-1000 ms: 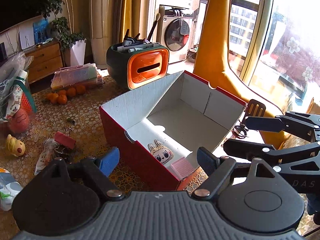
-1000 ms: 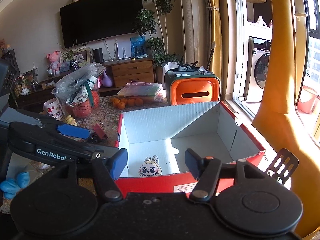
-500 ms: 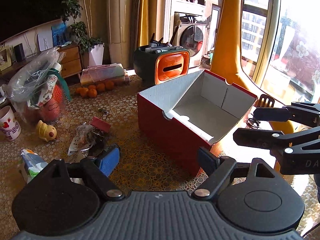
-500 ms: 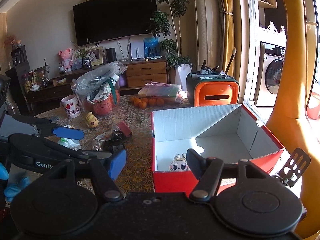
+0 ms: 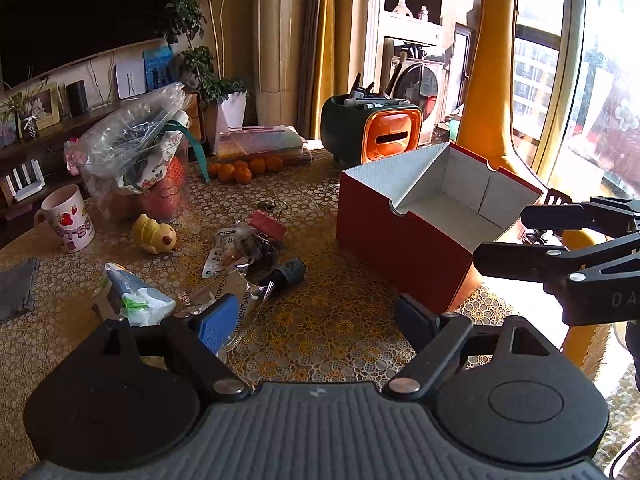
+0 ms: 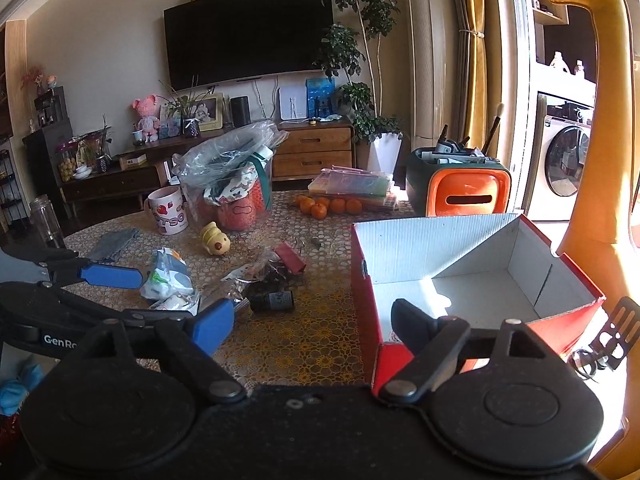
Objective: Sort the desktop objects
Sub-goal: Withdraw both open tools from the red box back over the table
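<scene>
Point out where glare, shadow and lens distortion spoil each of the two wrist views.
Left wrist view: the window at the right edge is blown out white, and sun washes out the patterned tablecloth beside the red cardboard box. Right wrist view: a hard sunlit patch on the box floor beside a diagonal shadow; the tall yellow giraffe figure bends with fisheye curvature.

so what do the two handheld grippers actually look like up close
Both are matte black scissor-link grippers with round pivot discs and silver rivets. The left gripper has a ribbed grey body, and white "GenRo" lettering shows on its arm in the right wrist view. The right gripper has a plain black body, with the white letters "DA" visible from the left wrist view. Each shows a blue pad on one finger.
</scene>
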`<act>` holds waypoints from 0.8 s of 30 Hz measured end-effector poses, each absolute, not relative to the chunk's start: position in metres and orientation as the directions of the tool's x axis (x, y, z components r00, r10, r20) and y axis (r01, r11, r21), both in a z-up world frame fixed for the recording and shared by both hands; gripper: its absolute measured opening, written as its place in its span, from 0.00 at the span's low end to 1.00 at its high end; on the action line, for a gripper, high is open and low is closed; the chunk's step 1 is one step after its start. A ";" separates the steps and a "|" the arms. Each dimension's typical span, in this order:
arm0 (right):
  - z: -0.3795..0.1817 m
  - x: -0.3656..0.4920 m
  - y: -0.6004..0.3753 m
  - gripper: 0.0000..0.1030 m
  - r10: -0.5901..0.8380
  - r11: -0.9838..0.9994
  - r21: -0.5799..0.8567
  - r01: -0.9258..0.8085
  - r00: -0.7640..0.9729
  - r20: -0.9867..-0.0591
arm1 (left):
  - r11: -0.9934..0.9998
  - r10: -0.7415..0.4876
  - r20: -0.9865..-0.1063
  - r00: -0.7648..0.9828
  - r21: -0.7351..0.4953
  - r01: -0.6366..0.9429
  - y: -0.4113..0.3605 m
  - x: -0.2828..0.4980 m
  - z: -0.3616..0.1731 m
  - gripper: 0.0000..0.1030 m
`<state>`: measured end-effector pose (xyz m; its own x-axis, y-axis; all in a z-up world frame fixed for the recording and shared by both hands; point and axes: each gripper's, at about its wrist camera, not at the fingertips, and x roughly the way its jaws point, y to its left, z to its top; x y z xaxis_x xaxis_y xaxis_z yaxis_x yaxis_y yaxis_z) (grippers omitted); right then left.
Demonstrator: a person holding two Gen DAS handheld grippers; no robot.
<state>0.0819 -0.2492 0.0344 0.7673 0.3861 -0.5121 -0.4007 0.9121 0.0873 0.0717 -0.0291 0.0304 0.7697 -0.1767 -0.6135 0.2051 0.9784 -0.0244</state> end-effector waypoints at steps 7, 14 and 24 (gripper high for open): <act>0.032 0.077 -0.227 0.91 0.408 0.901 0.089 -0.425 0.759 -0.508 | 0.983 -0.164 -0.616 0.770 -0.038 0.179 -0.008 0.058 0.021 0.83; 0.025 0.076 -0.205 0.95 0.437 0.885 0.098 -0.455 0.741 -0.509 | 0.987 -0.158 -0.609 0.778 -0.066 0.149 0.017 0.047 0.009 0.84; 0.004 0.098 -0.172 0.95 0.432 0.879 0.071 -0.472 0.721 -0.541 | 0.994 -0.111 -0.601 0.791 -0.051 0.101 0.041 0.056 -0.015 1.00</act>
<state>0.0975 -0.1722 0.0044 0.7215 0.4316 -0.5414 -0.4722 0.8786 0.0712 0.0565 0.0407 -0.0151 0.7911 -0.1114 -0.6015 0.1010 0.9936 -0.0511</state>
